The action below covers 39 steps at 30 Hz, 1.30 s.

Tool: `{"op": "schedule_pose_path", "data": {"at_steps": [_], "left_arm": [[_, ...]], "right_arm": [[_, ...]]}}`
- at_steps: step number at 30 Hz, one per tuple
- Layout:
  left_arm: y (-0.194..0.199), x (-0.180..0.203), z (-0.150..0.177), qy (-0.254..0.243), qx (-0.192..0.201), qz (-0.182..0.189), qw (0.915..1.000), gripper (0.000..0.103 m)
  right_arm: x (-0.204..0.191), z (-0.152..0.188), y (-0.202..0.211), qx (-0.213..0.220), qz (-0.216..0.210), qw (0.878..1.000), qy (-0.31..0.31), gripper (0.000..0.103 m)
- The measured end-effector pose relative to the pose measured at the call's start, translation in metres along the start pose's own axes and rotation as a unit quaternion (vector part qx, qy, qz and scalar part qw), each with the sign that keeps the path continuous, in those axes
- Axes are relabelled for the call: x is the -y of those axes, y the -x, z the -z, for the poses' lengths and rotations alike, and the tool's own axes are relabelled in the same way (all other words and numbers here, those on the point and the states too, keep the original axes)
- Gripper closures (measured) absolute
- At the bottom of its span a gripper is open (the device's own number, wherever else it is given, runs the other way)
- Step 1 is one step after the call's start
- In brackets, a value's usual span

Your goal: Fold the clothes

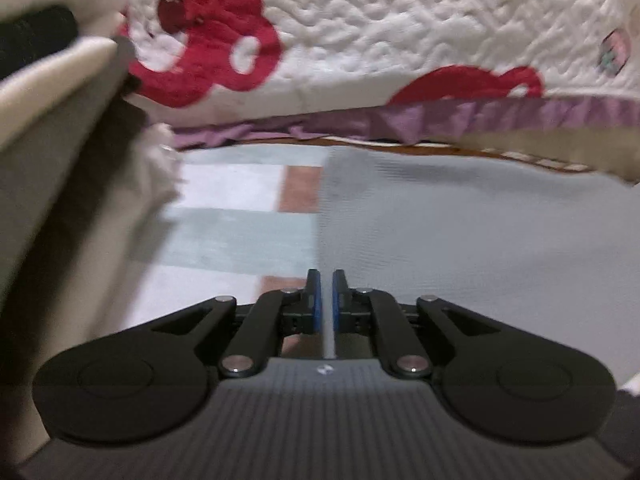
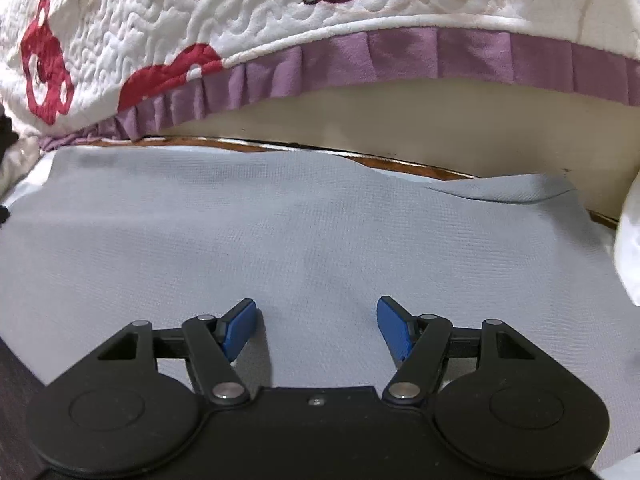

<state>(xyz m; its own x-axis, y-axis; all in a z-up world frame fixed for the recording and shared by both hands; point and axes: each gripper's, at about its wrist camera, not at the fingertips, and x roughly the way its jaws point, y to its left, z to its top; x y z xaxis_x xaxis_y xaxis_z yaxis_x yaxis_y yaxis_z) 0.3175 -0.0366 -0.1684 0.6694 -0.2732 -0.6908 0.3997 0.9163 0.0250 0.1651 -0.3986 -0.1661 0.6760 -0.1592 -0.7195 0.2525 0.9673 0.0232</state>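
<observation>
A pale grey-blue garment [image 1: 460, 240] lies spread flat; in the left wrist view its left edge runs straight toward me. My left gripper [image 1: 327, 280] is shut on that edge, and a thin strip of the cloth shows between the blue pads [image 1: 317, 300]. In the right wrist view the same garment [image 2: 300, 232] fills the middle, smooth with a small fold at its far right corner. My right gripper [image 2: 316, 312] hovers low over its near part, open, with only flat cloth below the gap between its fingers.
A white quilted cover [image 2: 200, 12] with red figures and a purple frill hangs behind the garment. Under the garment lies a checked cloth [image 1: 240, 232] in pale green, white and brown. Cream fabric [image 1: 60, 160] rises at the left. A white object [image 2: 630, 240] sits at the right.
</observation>
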Motion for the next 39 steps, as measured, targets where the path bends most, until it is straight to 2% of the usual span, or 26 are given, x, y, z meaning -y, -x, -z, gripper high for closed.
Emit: {"op": "schedule_pose_path", "data": {"at_steps": [2,6,9,11,14,15,17,21,23,27,30,31,32,33,34,36,39], "left_arm": [[0.007,-0.001,-0.002,0.012,0.002,0.021,0.9997,0.098],[0.013,0.012,-0.003,0.026,-0.004,0.096,0.9950,0.097],[0.001,0.019,0.003,0.025,-0.046,0.100,0.9937,0.097],[-0.003,0.018,0.008,0.031,-0.060,0.094,0.9933,0.097],[0.002,0.023,0.006,0.008,-0.064,0.070,0.9954,0.096],[0.004,0.025,0.006,0.000,-0.065,0.061,0.9961,0.096],[0.009,0.028,0.006,-0.004,-0.071,0.058,0.9958,0.096],[0.027,0.035,0.011,0.033,-0.081,0.111,0.9900,0.089],[0.032,0.046,0.016,0.046,-0.085,0.134,0.9862,0.088],[0.036,0.072,0.025,0.038,-0.076,0.165,0.9826,0.088],[0.034,0.089,0.029,0.011,-0.060,0.166,0.9843,0.088],[0.033,0.092,0.030,0.009,-0.060,0.167,0.9841,0.088],[0.032,0.094,0.032,0.007,-0.061,0.169,0.9837,0.088],[0.032,0.095,0.033,0.006,-0.063,0.169,0.9836,0.088],[0.034,0.095,0.034,0.001,-0.066,0.167,0.9838,0.088],[0.036,0.092,0.036,-0.013,-0.074,0.153,0.9854,0.088],[0.041,0.076,0.039,-0.004,-0.088,0.131,0.9875,0.088]], "right_arm": [[0.021,0.008,0.008,0.002,0.021,0.999,-0.028,0.032],[0.071,0.028,0.025,0.011,0.064,0.993,-0.095,0.032],[0.125,0.052,0.037,0.020,0.137,0.979,-0.147,0.032],[0.159,0.066,0.049,0.027,0.186,0.965,-0.184,0.035],[0.196,0.086,0.079,0.048,0.267,0.925,-0.265,0.033],[0.206,0.093,0.089,0.060,0.263,0.914,-0.302,0.033],[0.223,0.111,0.107,0.087,0.206,0.894,-0.387,0.033],[0.231,0.142,0.110,0.091,0.074,0.845,-0.522,0.033],[0.220,0.150,0.099,0.084,0.035,0.833,-0.546,0.032],[0.203,0.144,0.082,0.112,-0.003,0.828,-0.550,0.032],[0.197,0.138,0.064,0.145,-0.012,0.825,-0.546,0.032],[0.195,0.135,0.059,0.160,-0.004,0.826,-0.540,0.041],[0.194,0.131,0.054,0.163,0.005,0.829,-0.534,0.058],[0.195,0.126,0.049,0.156,0.015,0.834,-0.530,0.092],[0.195,0.123,0.049,0.158,0.024,0.836,-0.525,0.093],[0.189,0.116,0.063,0.193,0.030,0.841,-0.505,0.095],[0.191,0.102,0.074,0.179,0.057,0.870,-0.457,0.096]]}}
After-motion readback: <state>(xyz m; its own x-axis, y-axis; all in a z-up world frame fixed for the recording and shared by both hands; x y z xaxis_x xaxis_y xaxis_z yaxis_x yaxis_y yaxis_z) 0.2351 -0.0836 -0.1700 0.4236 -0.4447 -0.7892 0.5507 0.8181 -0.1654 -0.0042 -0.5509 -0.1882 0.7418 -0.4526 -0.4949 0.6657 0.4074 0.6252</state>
